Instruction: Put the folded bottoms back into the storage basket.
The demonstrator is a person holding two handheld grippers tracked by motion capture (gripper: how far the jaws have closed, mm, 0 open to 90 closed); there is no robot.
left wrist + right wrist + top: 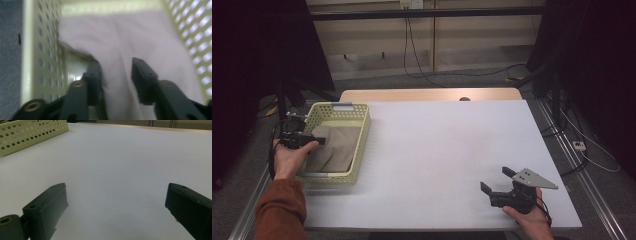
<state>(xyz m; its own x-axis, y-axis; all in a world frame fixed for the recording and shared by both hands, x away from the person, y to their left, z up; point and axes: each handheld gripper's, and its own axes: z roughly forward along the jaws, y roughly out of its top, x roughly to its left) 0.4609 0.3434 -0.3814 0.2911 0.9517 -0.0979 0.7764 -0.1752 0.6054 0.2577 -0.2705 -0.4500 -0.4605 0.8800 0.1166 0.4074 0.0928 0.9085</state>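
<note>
cloth: a beige folded cloth (pixel 333 147) lies inside the pale yellow perforated basket (pixel 362 131) at the left of the high view, covering most of its floor.
left jaws: partly spread in the left gripper view, a ridge of cloth (pixel 140 40) standing between them; the pads do not appear to press on it, though the picture is blurred.
right jaws: spread wide over bare white table (pixel 120 157), nothing between them.
risk, snagging: the cloth could catch on a jaw and ride up out of the basket if the left gripper (pixel 314 141) pulls away while fabric is bunched in the gap.
risk, basket shift: the hand sits against the basket's left wall, so a sideways pull could drag the light basket across the table (pixel 447 150).
left hand pose: the left hand (pixel 292 154) reaches in from the lower left, gripper pointing right over the basket wall.
right hand pose: the right gripper (pixel 498 180) rests low at the lower right, pointing towards the upper left, well apart from the basket.
</note>
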